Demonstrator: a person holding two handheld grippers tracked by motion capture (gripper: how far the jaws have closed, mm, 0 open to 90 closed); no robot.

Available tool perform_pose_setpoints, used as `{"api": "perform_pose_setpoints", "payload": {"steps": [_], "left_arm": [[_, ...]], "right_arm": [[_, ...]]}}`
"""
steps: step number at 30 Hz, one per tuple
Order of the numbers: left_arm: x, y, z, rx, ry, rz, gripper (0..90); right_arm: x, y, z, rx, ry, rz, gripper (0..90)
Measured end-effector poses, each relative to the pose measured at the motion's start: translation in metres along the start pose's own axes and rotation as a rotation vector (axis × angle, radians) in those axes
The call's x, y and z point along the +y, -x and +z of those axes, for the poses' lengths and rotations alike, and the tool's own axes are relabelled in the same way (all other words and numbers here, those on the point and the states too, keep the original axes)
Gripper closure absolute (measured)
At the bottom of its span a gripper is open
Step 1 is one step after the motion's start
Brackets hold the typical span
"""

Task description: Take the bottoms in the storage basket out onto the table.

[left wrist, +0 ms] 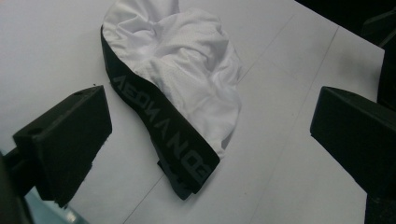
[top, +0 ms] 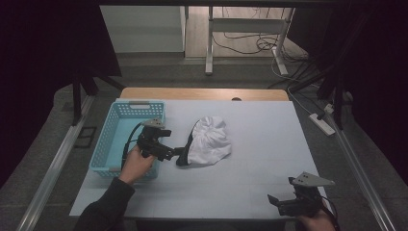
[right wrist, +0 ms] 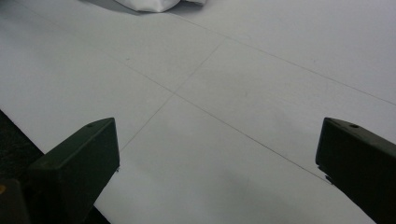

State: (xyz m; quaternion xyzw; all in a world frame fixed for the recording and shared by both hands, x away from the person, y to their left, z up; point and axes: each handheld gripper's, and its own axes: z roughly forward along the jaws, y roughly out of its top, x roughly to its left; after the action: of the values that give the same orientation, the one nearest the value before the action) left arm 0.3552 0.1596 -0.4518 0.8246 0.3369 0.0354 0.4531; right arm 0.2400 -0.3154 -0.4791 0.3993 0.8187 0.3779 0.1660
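The left gripper (top: pixel 179 153) is held just in front of the light blue basket (top: pixel 126 137), its jaws spread wide and closed on nothing. Directly ahead of those jaws, the white garment with a black waistband (left wrist: pixel 173 88) is seen lying crumpled on the white table cover (top: pixel 260 139); in the left gripper view the lettered band runs down between the two jaws, its near end lying closest to the tips, though contact cannot be made out. In the high view the left gripper's tips are found at the dark band's lower end, with the white cloth bunched beyond them. The basket is placed behind and beside this gripper, close to the hand (top: pixel 136 165) that holds it. The right gripper (top: pixel 275 202) is kept low at the near edge of the table, well apart from the garment, its jaws likewise spread wide with only bare cover between them; a corner of the white cloth (right wrist: pixel 149 4) is seen far ahead of it.
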Motion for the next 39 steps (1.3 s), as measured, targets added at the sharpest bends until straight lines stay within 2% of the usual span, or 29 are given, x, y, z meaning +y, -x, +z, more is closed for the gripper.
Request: {"api": "perform_pose_setpoints", "payload": {"steps": [21, 39], "left_arm": [[-0.016, 0.0, -0.016, 0.059, 0.01, -0.031, 0.0], [-0.033, 0.003, -0.032, 0.076, 0.025, -0.067, 0.0]], "right_arm": [[0.0, 0.0, 0.0, -0.001, 0.001, 0.0, 0.0], [0.0, 0.001, -0.001, -0.001, 0.006, 0.005, 0.0]]}}
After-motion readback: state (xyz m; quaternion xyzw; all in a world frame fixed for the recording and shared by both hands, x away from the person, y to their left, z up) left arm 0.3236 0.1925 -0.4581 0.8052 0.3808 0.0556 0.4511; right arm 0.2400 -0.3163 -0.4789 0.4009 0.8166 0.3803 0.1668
